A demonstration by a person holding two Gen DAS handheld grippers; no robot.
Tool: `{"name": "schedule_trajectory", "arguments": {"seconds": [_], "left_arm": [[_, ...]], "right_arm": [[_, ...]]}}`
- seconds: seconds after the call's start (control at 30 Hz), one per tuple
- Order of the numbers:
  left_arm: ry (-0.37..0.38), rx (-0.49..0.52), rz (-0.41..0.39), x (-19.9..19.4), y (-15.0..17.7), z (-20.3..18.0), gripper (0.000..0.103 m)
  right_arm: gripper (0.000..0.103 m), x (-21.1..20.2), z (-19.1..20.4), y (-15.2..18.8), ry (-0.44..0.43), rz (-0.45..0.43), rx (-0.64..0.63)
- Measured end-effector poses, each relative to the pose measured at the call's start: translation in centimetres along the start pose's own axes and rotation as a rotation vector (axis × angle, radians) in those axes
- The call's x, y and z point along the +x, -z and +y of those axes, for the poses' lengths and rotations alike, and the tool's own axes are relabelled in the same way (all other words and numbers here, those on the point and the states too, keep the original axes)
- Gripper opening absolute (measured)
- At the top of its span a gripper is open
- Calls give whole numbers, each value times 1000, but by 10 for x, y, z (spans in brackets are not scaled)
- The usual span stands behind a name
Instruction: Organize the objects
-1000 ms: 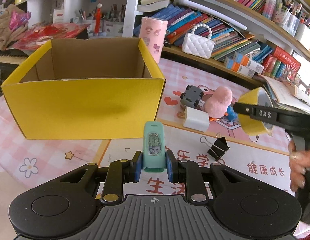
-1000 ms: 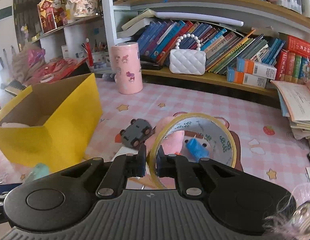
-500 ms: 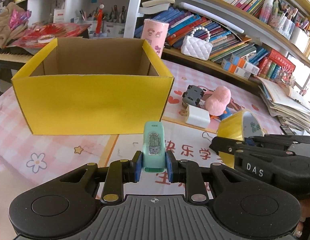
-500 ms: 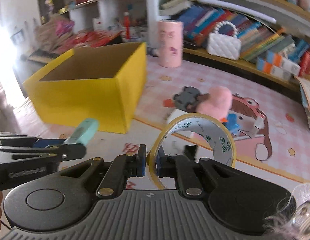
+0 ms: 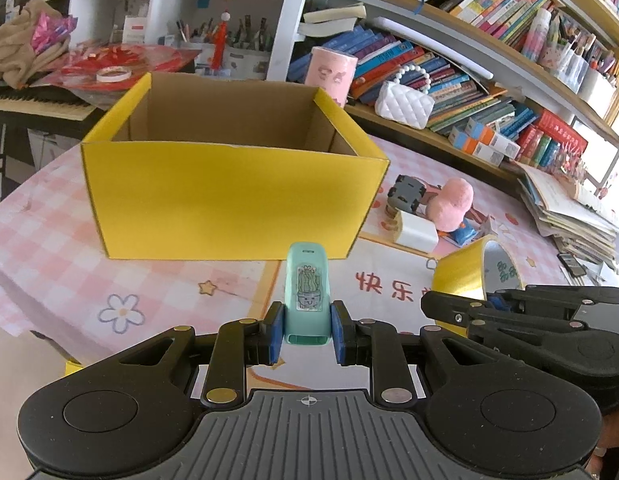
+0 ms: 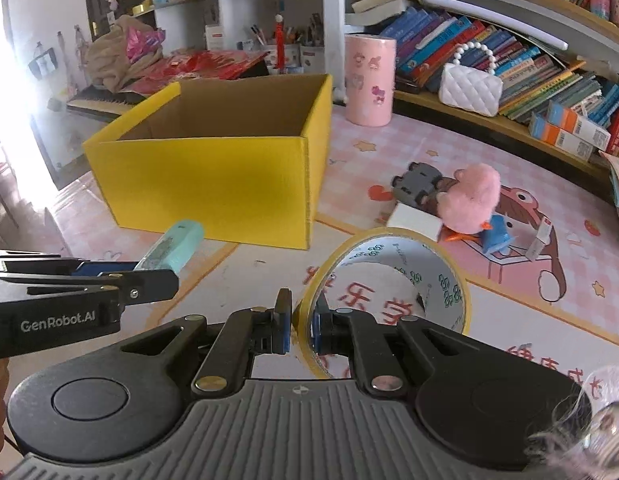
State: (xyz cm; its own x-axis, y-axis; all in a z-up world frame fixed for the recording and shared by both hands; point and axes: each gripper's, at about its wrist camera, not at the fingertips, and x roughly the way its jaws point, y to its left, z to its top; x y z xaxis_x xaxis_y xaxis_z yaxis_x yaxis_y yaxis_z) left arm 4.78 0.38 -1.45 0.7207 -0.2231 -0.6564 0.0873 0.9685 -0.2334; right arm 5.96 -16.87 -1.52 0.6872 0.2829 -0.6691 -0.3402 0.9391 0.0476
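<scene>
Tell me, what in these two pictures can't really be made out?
- Floor of the yellow box: its near wall hides it in both views.
- Items behind the pink plush: partly covered, unclear in both.
- Print on the teal item in the left tool: too small.
- Window area, right wrist view: washed out by glare.
- Right tool holding the tape roll: the person's hand is cut off and blurred at the edge.

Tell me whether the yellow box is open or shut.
Open: the box has no lid or flaps over it, and its brown inner walls show in both views.

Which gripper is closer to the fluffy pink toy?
Right. The right gripper, holding the tape, sits just in front of the pink toy. The left gripper, holding the mint stamp, faces the yellow box.
</scene>
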Motion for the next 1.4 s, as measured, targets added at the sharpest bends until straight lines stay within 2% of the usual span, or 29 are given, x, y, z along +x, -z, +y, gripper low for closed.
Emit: {"name": "schedule_trajectory", "arguments": {"seconds": [0.9, 1.4], "left_arm": [[26, 38, -35, -30, 2, 44, 22], [-8, 174, -100, -58, 8, 62, 22]], "right_arm": [[10, -5, 58, 0, 13, -22, 6], [10, -1, 102, 2, -5, -29, 11]]}}
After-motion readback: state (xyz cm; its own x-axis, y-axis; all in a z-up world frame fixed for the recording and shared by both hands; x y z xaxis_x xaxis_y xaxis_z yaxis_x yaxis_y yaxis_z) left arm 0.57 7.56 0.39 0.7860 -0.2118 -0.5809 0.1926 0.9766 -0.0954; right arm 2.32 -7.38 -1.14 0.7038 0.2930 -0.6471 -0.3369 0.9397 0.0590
